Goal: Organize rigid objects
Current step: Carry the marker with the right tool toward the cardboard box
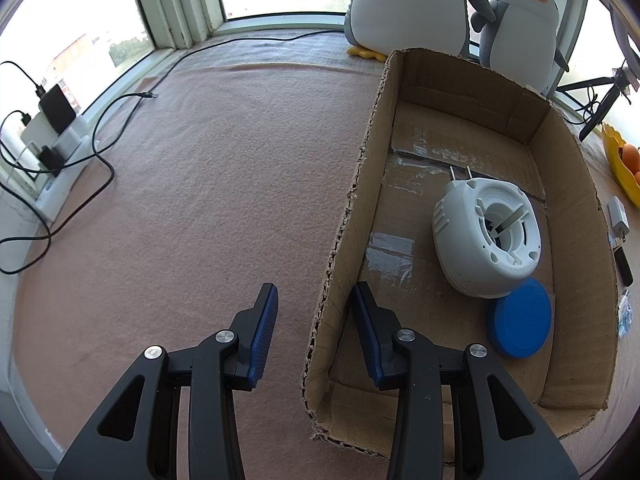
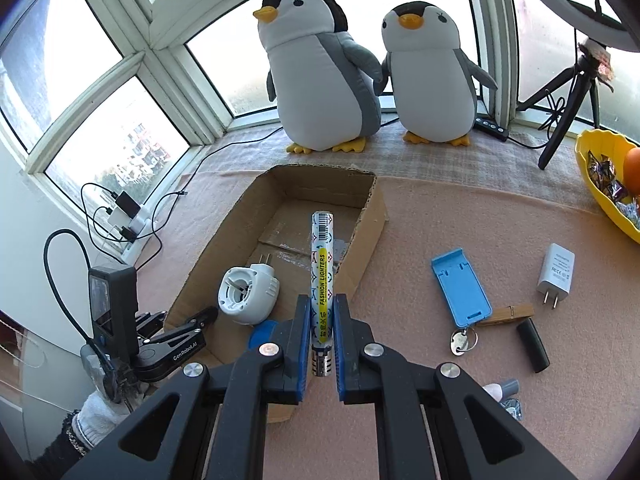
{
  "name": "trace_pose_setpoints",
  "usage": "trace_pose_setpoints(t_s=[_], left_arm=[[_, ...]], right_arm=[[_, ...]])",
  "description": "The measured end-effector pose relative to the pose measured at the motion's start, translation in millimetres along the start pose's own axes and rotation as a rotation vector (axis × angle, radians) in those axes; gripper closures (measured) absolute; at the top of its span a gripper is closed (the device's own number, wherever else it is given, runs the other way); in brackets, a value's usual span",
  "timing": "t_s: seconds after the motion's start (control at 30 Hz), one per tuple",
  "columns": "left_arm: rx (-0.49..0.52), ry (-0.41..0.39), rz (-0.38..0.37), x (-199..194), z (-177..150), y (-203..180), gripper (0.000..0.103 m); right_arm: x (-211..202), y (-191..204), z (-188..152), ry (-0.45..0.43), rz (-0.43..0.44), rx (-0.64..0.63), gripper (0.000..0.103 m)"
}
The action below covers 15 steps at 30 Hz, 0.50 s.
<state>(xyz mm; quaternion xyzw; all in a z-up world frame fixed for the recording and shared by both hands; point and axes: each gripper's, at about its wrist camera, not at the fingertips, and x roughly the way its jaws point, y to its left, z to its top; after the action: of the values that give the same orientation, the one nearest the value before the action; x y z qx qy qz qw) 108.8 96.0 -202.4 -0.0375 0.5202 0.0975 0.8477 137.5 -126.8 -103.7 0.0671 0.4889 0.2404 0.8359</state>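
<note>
An open cardboard box (image 1: 352,200) lies on the pink cloth; it also shows in the right wrist view (image 2: 372,216). Inside are a white plug-in device (image 1: 480,240) (image 2: 246,294) and a blue round lid (image 1: 520,322) (image 2: 262,332). My left gripper (image 1: 314,298) is open and empty, straddling the box's left wall. My right gripper (image 2: 322,312) is shut on a printed lighter tube (image 2: 322,264), held pointing forward above the box's near right corner. The left gripper (image 2: 176,344) also shows in the right wrist view.
Right of the box lie a blue phone stand (image 2: 460,288), a white charger (image 2: 556,272), a clothespin (image 2: 508,314), keys (image 2: 460,342) and a black cylinder (image 2: 532,344). A yellow bowl (image 2: 592,184) sits far right. Two plush penguins (image 2: 320,72) stand behind; cables (image 1: 100,152) and chargers lie left.
</note>
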Motion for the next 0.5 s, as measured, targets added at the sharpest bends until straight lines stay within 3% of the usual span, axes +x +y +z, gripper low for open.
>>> trace_pose_setpoints(t_s=[0.5], left_arm=[[-0.002, -0.003, -0.012, 2.2, -0.2, 0.6, 0.065]], right_arm=[[50.6, 31.6, 8.2, 0.056, -0.020, -0.065, 0.093]])
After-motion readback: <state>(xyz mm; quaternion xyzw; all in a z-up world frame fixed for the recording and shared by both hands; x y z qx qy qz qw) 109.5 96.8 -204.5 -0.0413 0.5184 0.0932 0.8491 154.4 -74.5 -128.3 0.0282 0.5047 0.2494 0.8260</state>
